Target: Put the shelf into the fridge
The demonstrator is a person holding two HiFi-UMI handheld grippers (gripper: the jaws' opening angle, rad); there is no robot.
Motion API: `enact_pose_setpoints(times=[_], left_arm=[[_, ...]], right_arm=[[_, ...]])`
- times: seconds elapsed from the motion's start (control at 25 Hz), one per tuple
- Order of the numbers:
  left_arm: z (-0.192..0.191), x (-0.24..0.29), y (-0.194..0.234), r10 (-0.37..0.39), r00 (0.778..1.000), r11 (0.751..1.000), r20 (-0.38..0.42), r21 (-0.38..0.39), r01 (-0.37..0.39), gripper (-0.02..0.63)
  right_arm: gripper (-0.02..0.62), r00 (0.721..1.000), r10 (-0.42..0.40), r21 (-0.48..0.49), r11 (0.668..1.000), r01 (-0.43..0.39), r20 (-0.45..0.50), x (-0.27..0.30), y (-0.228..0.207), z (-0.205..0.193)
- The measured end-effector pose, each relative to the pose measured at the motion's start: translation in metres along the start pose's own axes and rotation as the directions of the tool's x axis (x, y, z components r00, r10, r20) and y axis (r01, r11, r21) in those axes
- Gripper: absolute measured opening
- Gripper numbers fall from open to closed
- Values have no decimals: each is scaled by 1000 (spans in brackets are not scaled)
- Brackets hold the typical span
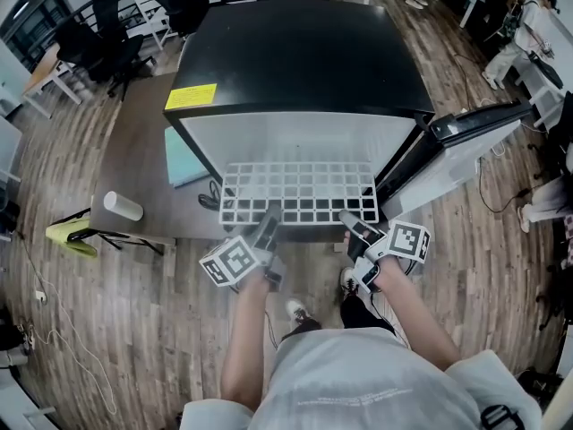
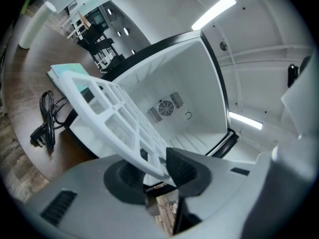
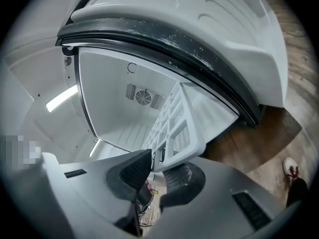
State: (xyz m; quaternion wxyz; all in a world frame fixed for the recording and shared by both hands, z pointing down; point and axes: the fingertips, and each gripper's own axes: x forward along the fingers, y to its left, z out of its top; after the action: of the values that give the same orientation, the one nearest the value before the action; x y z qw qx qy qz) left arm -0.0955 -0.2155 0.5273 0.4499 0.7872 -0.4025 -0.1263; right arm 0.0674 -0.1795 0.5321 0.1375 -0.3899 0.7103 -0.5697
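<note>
A white grid shelf lies level at the mouth of the open black fridge, its far edge just inside the white cavity. My left gripper is shut on the shelf's near edge left of centre. My right gripper is shut on the near edge toward the right corner. In the left gripper view the shelf runs from the left gripper toward the fridge's back wall fan. The right gripper view shows the shelf clamped in the right gripper, below the door seal.
The fridge door stands open to the right. The fridge sits on a brown table with a teal pad, a black cable and a white cup on its side. Office chairs stand at the far left.
</note>
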Motion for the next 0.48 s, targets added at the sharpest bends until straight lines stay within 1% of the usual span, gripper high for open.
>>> enact_pose_setpoints(times=[0.08, 0.2, 0.32, 0.4, 0.48], left_arm=[[1, 2, -2, -1, 1000, 1000, -2, 10, 1, 106], [0, 4, 2, 7, 1000, 1000, -10, 7, -7, 106], [-1, 6, 4, 7, 1000, 1000, -13, -4, -7, 106], [1, 8, 3, 7, 1000, 1000, -12, 3, -6, 106], [5, 12, 4, 10, 1000, 1000, -14, 15, -10, 106]], right_arm=[[74, 1000, -22, -4, 1000, 22, 7, -1, -1, 7], [72, 1000, -8, 1, 1000, 8, 4, 3, -1, 9], [72, 1000, -14, 0, 1000, 14, -2, 5, -5, 8], [72, 1000, 0, -5, 1000, 0, -6, 8, -3, 10], [73, 1000, -13, -10, 1000, 13, -10, 10, -3, 14]])
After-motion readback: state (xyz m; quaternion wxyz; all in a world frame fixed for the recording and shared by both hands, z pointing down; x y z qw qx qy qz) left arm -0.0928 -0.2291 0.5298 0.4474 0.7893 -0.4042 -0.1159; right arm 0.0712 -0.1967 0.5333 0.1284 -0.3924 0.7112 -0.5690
